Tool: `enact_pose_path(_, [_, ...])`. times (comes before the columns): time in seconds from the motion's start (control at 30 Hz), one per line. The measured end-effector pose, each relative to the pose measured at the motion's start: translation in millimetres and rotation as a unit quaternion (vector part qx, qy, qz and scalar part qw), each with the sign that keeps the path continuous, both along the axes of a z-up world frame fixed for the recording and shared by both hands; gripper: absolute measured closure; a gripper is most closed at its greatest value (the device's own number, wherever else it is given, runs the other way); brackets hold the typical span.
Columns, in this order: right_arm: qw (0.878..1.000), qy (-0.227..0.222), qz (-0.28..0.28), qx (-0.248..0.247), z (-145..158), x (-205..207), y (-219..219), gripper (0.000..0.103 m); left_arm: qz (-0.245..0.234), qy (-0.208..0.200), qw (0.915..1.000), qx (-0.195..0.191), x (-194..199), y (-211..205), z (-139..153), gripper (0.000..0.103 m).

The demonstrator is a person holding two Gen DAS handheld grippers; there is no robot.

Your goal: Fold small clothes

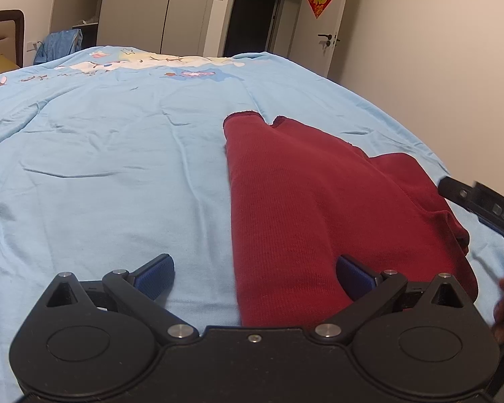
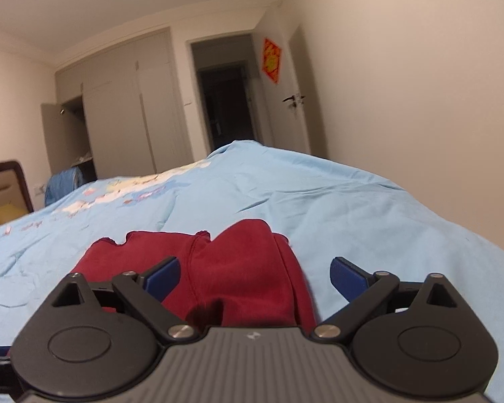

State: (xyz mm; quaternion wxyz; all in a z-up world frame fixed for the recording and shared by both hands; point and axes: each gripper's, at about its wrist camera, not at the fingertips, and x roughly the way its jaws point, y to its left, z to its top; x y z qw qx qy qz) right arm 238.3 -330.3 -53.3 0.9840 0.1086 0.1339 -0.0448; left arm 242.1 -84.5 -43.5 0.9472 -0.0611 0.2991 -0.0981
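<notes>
The left gripper [image 1: 254, 277] hangs low over the bed with its blue pads spread wide and nothing between them. One pad sits over bare sheet, the other over the near end of the red garment [image 1: 319, 208], so the straight left edge of the cloth runs up between the two. That placement reads as a line-up for pinching that edge, or as a release just after laying it flat; the picture alone does not settle which.

The right gripper [image 2: 254, 277] is likewise released, pads apart and empty. It hovers over the garment's [image 2: 238, 268] right side, where a narrower flap lies doubled over the main body and forms a raised ridge. From the left wrist view, part of the right gripper [image 1: 480, 208] shows at the frame's edge, beside the garment's bunched right corner. Whether it touches the cloth there is hard to tell, since the fisheye warps that rim badly.

The garment lies on the light blue bedsheet [image 1: 117, 168], toward the near right part of the bed, already narrowed into a long strip with a notched far end. It seems partway folded, and a crosswise fold from the near end would plausibly come next.
</notes>
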Motion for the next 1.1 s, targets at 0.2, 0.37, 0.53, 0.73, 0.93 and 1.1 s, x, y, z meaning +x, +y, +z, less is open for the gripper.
enact_pose_path(0.2, [0.997,0.063,0.038,-0.035,-4,46,3,0.034,0.0,-0.001,1.0,0.002,0,-1,0,0.001])
enact_pose_path(0.37, [0.996,0.075,0.043,-0.034,-8,56,1,0.05,0.0,-0.002,1.0,0.003,0,-1,0,0.001])
enact_pose_path(0.53, [0.997,0.071,0.036,0.021,-8,52,-17,0.067,-0.006,-0.02,0.9996,-0.019,-7,1,8,0.001])
enact_pose_path(0.73, [0.998,0.06,0.034,0.006,-5,48,-22,0.097,-0.009,-0.066,0.9967,-0.045,-17,3,24,0.001])
enact_pose_path(0.93, [0.998,0.058,0.01,0.023,-5,48,-36,0.097,0.011,-0.051,0.9976,-0.045,-11,9,25,0.001])
enact_pose_path(1.1, [0.998,0.06,0.016,0.03,-15,48,-36,0.095,0.027,0.008,0.998,-0.056,1,17,10,0.001])
